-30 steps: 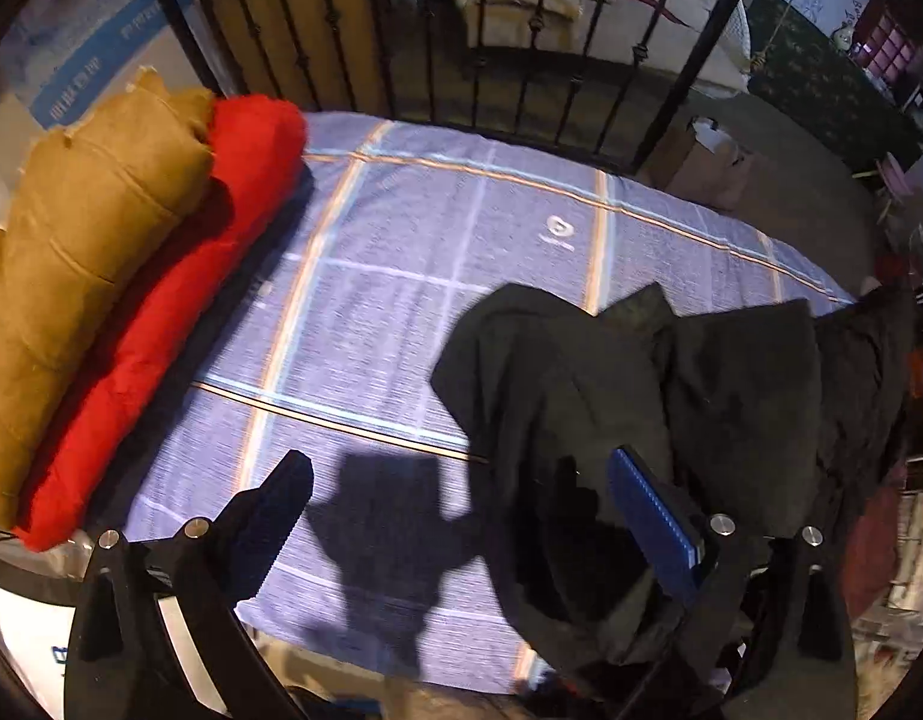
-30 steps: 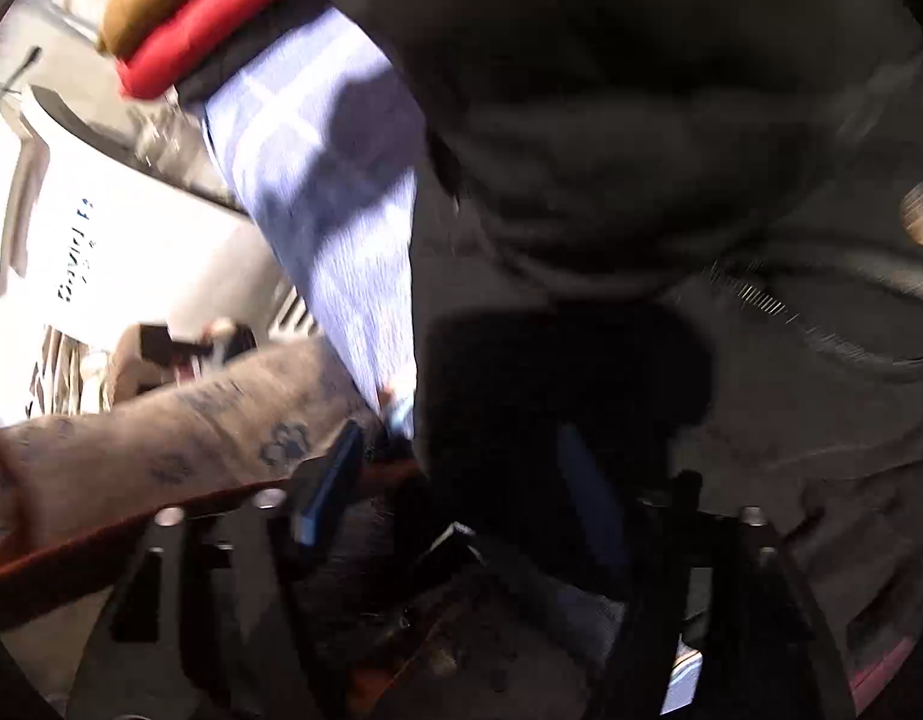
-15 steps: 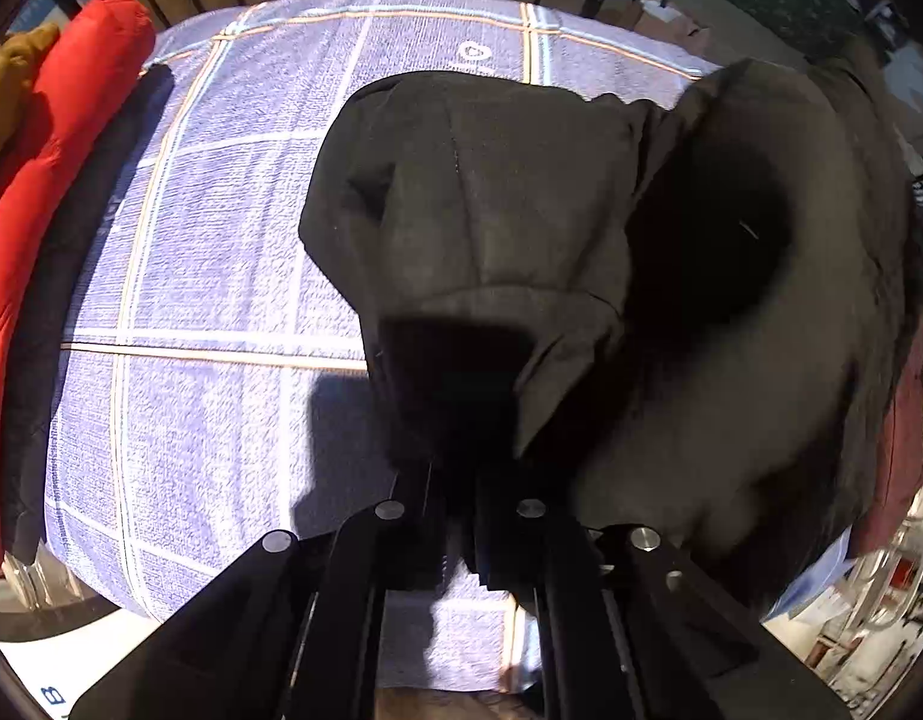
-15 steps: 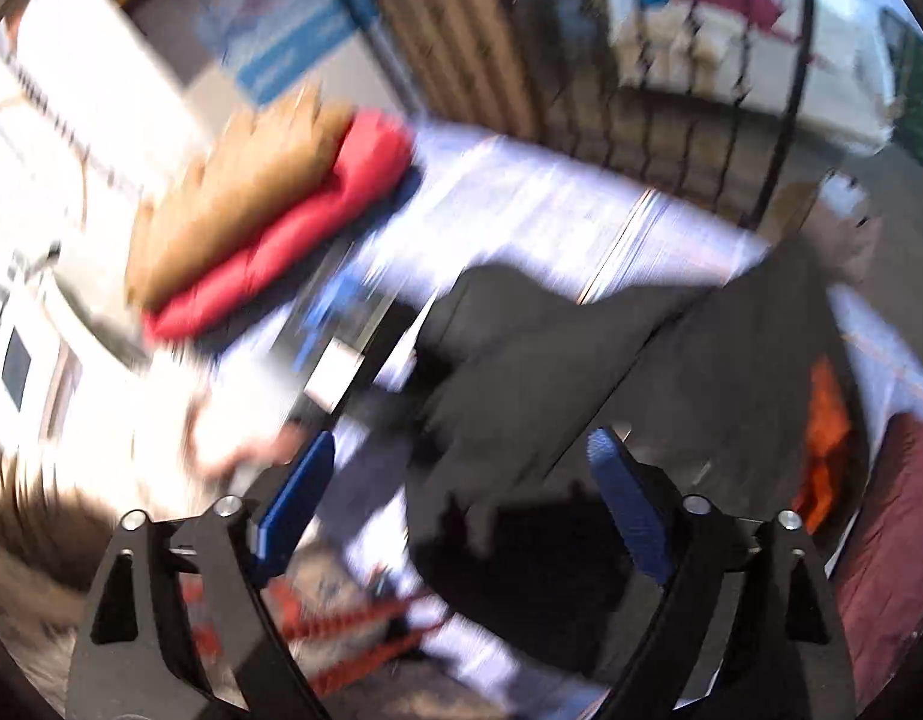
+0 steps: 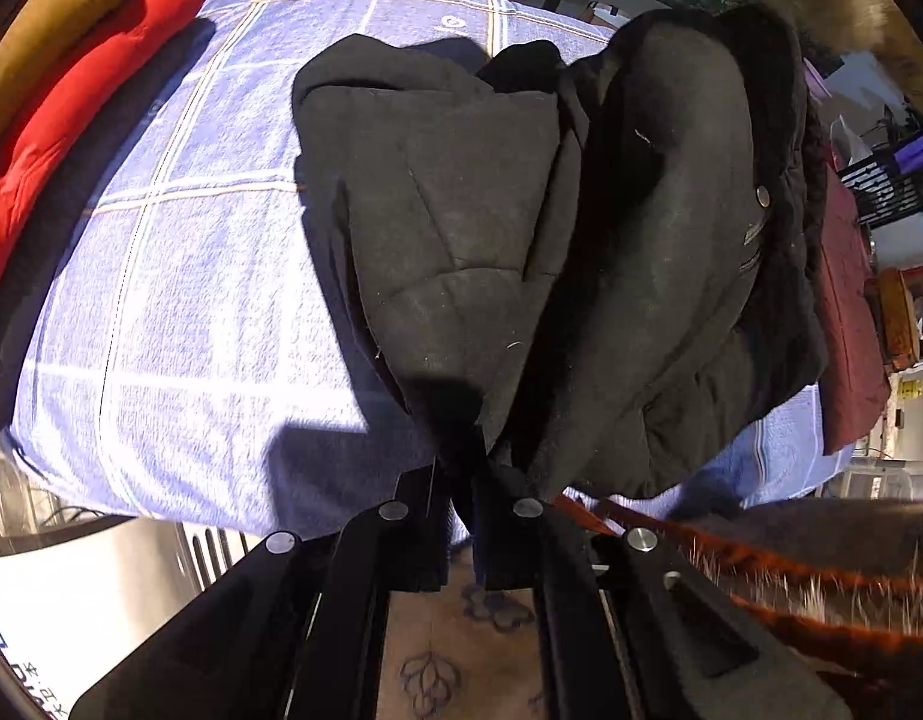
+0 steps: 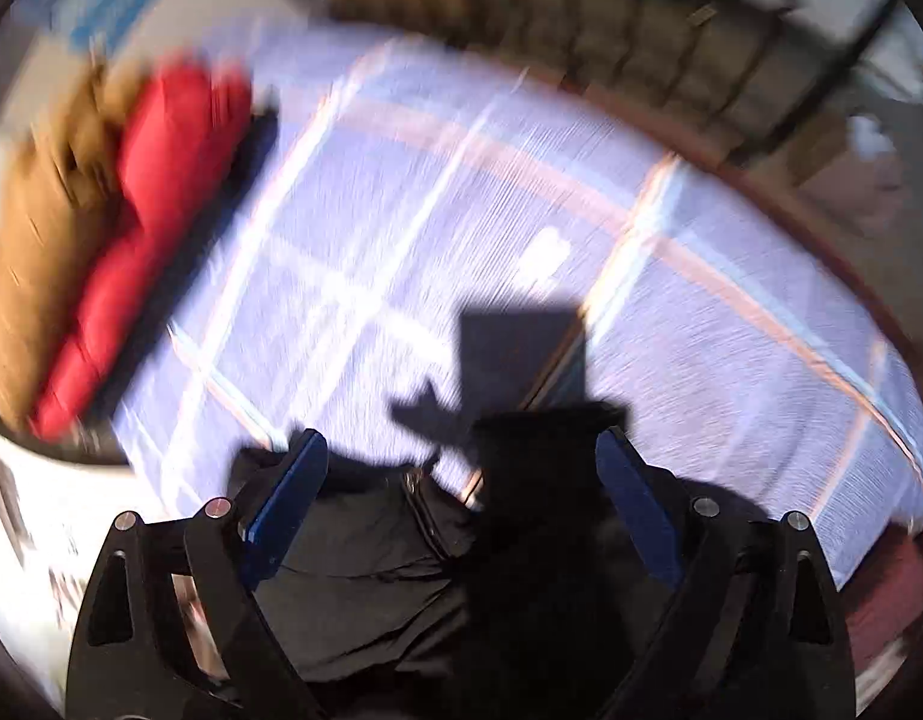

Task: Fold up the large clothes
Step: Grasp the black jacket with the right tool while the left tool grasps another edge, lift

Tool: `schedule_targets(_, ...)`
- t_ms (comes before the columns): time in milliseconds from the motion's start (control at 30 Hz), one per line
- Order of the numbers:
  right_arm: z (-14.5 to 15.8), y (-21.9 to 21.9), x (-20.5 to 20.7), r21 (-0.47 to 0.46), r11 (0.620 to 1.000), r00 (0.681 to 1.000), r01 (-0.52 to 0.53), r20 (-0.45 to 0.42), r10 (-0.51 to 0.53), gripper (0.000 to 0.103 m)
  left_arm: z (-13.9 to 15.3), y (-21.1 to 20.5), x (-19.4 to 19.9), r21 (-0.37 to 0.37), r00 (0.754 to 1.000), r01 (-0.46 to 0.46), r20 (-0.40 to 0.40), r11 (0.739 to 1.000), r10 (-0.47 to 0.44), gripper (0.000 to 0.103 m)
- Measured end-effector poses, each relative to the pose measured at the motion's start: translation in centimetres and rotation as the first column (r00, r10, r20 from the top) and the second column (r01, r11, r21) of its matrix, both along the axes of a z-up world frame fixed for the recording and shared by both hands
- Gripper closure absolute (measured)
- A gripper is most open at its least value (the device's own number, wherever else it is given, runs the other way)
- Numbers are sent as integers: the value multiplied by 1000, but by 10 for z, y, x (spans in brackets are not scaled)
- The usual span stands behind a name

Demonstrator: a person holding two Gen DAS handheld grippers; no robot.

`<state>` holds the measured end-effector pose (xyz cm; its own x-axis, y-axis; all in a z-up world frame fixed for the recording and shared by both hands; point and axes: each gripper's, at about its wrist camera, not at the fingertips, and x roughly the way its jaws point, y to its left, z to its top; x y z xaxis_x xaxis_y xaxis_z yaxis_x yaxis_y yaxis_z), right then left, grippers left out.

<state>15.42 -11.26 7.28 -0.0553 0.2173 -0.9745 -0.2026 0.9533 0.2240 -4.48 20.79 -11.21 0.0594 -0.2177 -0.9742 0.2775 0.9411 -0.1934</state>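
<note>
A large black padded coat (image 5: 551, 228) lies bunched on the right half of a table covered by a blue checked cloth (image 5: 179, 276). My left gripper (image 5: 461, 480) is shut on a lower edge of the coat at the table's near side. In the blurred right wrist view my right gripper (image 6: 461, 480) is open, its blue pads (image 6: 287, 492) wide apart above the black coat fabric (image 6: 371, 588), which lies under and between them. The blue cloth (image 6: 461, 228) spreads beyond it.
A red garment (image 5: 83, 102) and a tan one (image 5: 47, 30) lie folded along the table's left edge, with a dark one beside them; they also show in the right wrist view (image 6: 155, 192). A maroon garment (image 5: 845, 312) lies at the right edge. A black railing stands behind.
My left gripper has closed on the coat's edge and pulled back toward the near side. My right gripper has swung up from under the coat and now hovers open over it.
</note>
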Motion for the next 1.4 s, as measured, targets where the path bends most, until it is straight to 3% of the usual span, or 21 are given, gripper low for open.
schedule_targets(33,-25,19,-7,-128,988,996,-85,0,85,13,0,-1,1,2,1000,-8,-2,1000,8,98)
schedule_targets(67,-52,35,-19,-318,927,978,-197,2,209,13,-2,4,2,-1,1000,-14,-9,1000,14,98)
schedule_targets(100,-74,46,-25,-425,860,954,-281,-29,298,13,-4,8,1,-13,1000,-21,-19,1000,21,98)
schedule_targets(133,-88,48,-30,-448,833,941,-325,-64,332,13,-6,11,3,-24,999,-26,-31,999,25,98)
schedule_targets(167,-98,52,-37,-428,834,935,-349,-92,343,14,-7,15,3,-32,999,-24,-39,999,23,98)
schedule_targets(267,-74,69,-54,-286,878,916,-383,9,402,14,-4,18,-9,-48,999,7,-48,999,-9,98)
schedule_targets(333,-53,71,-54,-72,930,931,-361,30,364,14,-5,19,-9,-57,998,34,-54,998,-37,98)
schedule_targets(400,-59,68,-52,141,949,950,-283,-94,297,14,-8,18,-11,-65,996,58,-57,996,-62,98)
schedule_targets(533,-117,54,-62,84,979,939,-188,-277,204,9,-11,17,-6,-71,993,97,-65,993,-102,98)
schedule_targets(600,-130,57,-74,58,983,938,-172,-296,181,21,-13,18,-8,-73,991,106,-71,992,-111,98)
schedule_targets(667,-121,63,-87,32,982,946,-184,-266,185,61,-13,19,-9,-73,992,103,-67,992,-108,98)
schedule_targets(733,-101,53,-93,64,990,969,-126,-205,137,74,-9,19,-9,-69,995,92,-42,993,-95,98)
schedule_targets(833,-41,10,-96,203,978,997,48,-73,-34,78,10,14,-4,-48,997,56,46,997,-54,98)
schedule_targets(900,8,-33,-102,315,930,980,189,2,-200,79,34,7,2,-19,988,45,146,999,-42,98)
schedule_targets(967,61,-63,-117,408,884,951,227,103,-292,79,70,-7,9,22,961,50,272,999,-54,98)
schedule_targets(1067,153,-112,-164,560,793,860,239,257,-440,79,145,-25,13,-15,895,44,446,999,-32,98)
schedule_targets(1100,172,-135,-173,599,764,834,242,274,-479,79,175,-32,10,-35,861,57,508,998,-31,98)
schedule_targets(1200,252,-188,-241,713,678,699,181,391,-598,79,258,-55,-9,-60,745,118,665,991,-48,98)
schedule_targets(1300,315,-200,-308,727,685,567,54,543,-620,79,334,-79,-38,-87,628,205,776,975,-63,98)
schedule_targets(1367,371,-204,-357,717,695,439,-54,642,-628,79,378,-96,-60,-96,567,293,819,951,-92,98)
schedule_targets(1400,396,-206,-380,687,722,374,-75,691,-618,79,395,-103,-74,-81,519,311,849,947,-97,98)
